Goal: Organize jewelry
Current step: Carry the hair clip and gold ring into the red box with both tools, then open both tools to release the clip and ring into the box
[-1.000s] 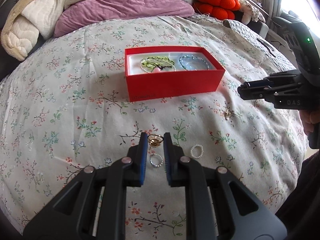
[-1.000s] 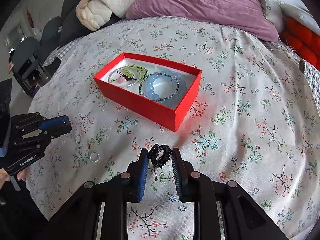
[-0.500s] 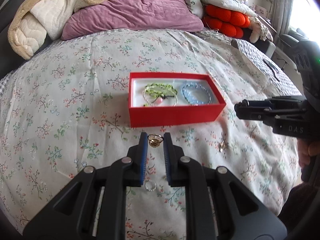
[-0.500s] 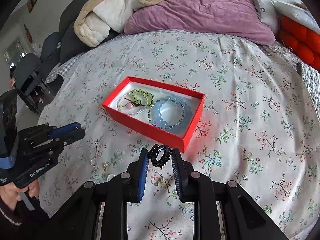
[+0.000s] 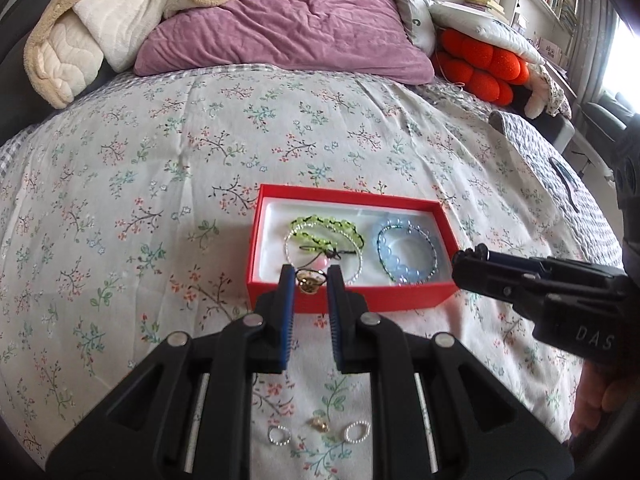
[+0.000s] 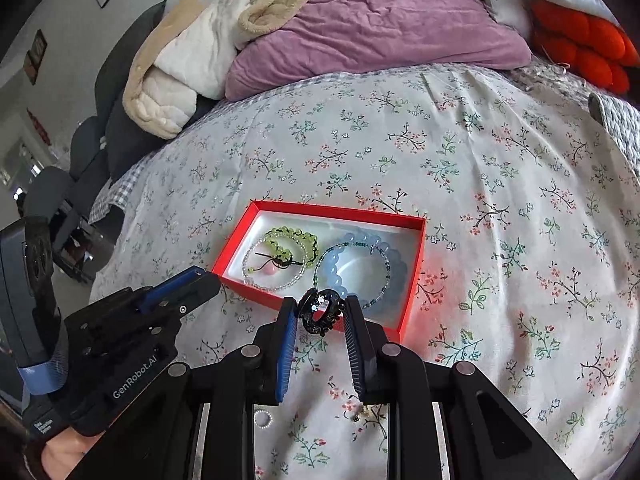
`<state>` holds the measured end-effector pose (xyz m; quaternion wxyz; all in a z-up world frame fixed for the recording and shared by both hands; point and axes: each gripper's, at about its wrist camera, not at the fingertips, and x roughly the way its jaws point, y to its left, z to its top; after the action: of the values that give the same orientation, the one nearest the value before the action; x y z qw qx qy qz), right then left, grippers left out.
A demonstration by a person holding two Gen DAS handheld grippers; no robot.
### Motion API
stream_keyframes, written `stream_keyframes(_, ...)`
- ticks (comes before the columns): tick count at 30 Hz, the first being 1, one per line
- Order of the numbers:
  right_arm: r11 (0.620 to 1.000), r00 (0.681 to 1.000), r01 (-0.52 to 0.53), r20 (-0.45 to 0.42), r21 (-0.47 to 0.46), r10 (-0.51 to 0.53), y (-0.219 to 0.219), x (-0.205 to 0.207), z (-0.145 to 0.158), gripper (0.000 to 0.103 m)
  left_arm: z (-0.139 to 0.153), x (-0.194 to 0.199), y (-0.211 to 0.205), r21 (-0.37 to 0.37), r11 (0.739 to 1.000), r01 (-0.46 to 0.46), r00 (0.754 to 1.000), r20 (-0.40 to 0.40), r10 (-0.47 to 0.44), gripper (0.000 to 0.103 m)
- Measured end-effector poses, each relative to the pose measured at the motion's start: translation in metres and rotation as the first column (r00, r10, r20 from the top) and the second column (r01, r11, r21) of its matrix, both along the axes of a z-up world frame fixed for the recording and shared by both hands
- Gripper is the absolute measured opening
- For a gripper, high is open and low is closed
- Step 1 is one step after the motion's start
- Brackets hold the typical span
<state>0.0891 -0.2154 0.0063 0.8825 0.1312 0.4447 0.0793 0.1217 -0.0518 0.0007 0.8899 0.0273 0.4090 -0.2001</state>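
A red box (image 5: 352, 300) (image 6: 412, 280) with a white lining lies on the floral bedspread and holds a green bead bracelet (image 5: 320, 226) (image 6: 294, 240) and a blue bead bracelet (image 5: 404, 254) (image 6: 360, 266). My left gripper (image 5: 311, 280) is shut on a gold ring (image 5: 309, 281), raised in front of the box's near wall. My right gripper (image 6: 320, 312) is shut on a black beaded ring (image 6: 320, 311), hanging over the box's near edge. Each gripper shows in the other's view, the right one (image 5: 472, 258) beside the box's right end and the left one (image 6: 200, 276) by its left corner.
Two small pearl rings (image 5: 279, 435) (image 5: 356, 432) and a gold piece (image 5: 320, 426) lie on the bedspread (image 5: 160, 200) below my left gripper. A pearl ring (image 6: 263, 418) lies under my right gripper. A purple pillow (image 5: 288, 28), a cream blanket (image 5: 80, 48) and an orange cushion (image 5: 480, 64) sit at the bed's far end.
Both grippers have risen and moved toward the red box, still holding their rings. The loose rings on the bedspread have dropped lower in the left wrist view.
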Motion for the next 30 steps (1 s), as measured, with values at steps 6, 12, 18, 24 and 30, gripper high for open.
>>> stream_keyframes(6,0.999,0.999,0.048,-0.004,-0.027,-0.048,-0.003,0.014,-0.005,0.024,-0.010,0.015,-0.008,0.015,1.000,-0.023,1.000,-0.003,0.023,0.017)
stream_keyframes(12,0.997,0.997,0.071,-0.030,-0.001,-0.071,-0.005,0.026,-0.015,0.024,-0.016,0.027,-0.012,-0.007,0.999,-0.043,0.999,-0.014,0.043,0.017)
stream_keyframes(18,0.997,0.997,0.072,-0.038,-0.038,-0.074,-0.002,0.035,-0.023,0.024,-0.018,0.033,-0.017,-0.022,0.999,-0.034,0.999,-0.009,0.033,0.017)
stream_keyframes(24,0.995,0.996,0.076,-0.049,-0.066,-0.079,-0.005,0.038,-0.029,0.024,-0.023,0.034,-0.021,-0.011,1.000,-0.022,1.000,-0.005,0.022,0.017)
stream_keyframes(30,0.992,0.994,0.088,-0.056,-0.090,-0.094,-0.009,0.039,-0.030,0.025,-0.016,0.031,-0.020,-0.002,1.000,-0.024,1.000,0.016,0.024,0.025)
